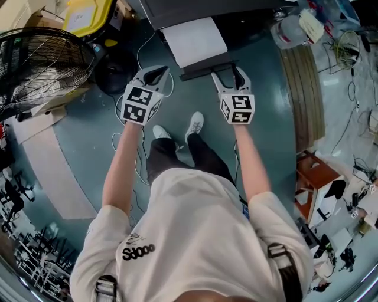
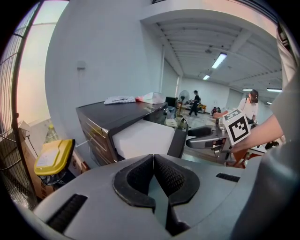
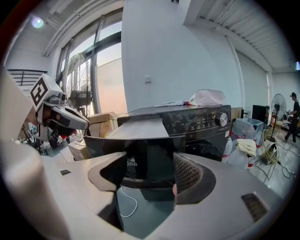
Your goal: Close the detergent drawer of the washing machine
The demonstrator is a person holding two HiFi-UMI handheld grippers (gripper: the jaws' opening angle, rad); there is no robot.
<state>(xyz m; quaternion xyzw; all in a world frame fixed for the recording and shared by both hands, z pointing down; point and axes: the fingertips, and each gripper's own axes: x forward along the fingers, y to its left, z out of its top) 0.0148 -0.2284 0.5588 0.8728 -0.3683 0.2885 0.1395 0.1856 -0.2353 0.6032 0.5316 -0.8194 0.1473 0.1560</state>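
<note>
The dark washing machine [image 3: 197,123] stands ahead with its detergent drawer [image 1: 195,40] pulled out, the white tray showing behind a dark front panel [image 3: 140,146]. My right gripper [image 3: 150,165] is open and right at that front panel [image 1: 207,71], which fills the gap between its fingers; I cannot tell if it touches. In the head view this right gripper [image 1: 227,71] sits at the panel's right half. My left gripper [image 1: 155,75] is shut on nothing and hangs left of the drawer, apart from it. From the left gripper [image 2: 153,158] view the drawer [image 2: 143,138] lies just beyond the tips.
A big floor fan [image 1: 41,59] and a yellow-lidded bin [image 1: 88,15] stand to the left of the machine. Right of it lie a rolled mat [image 1: 304,88], a wooden stool [image 1: 316,174] and loose cables. The person's feet [image 1: 195,124] are below the drawer.
</note>
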